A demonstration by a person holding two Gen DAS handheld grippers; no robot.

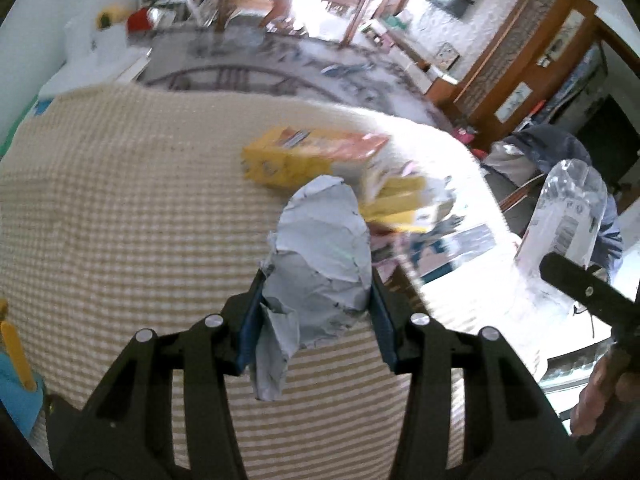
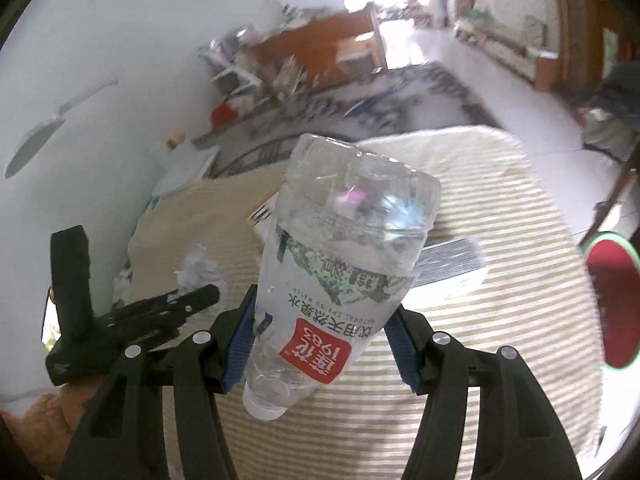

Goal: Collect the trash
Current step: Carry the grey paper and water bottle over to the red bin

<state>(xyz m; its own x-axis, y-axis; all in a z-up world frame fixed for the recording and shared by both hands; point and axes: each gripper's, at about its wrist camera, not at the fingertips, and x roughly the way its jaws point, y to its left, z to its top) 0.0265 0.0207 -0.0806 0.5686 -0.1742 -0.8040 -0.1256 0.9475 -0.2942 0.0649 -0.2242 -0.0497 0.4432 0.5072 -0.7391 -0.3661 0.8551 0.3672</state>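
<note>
My left gripper (image 1: 316,292) is shut on a crumpled grey-white paper (image 1: 320,248), held above the striped beige cloth (image 1: 120,208). My right gripper (image 2: 320,320) is shut on an empty clear plastic water bottle (image 2: 340,248) with a red label, cap end toward the camera. The bottle also shows in the left wrist view (image 1: 568,208) at the right, with the right gripper's black body below it. The left gripper (image 2: 192,296) and its paper (image 2: 198,272) show at the left of the right wrist view.
A yellow and orange carton (image 1: 308,152) and more yellow packaging (image 1: 404,204) lie on the cloth ahead. A grey-white flat box (image 2: 452,272) lies behind the bottle. A red round thing with a green rim (image 2: 612,300) is at the right. A patterned rug (image 1: 280,68) and wooden furniture lie beyond.
</note>
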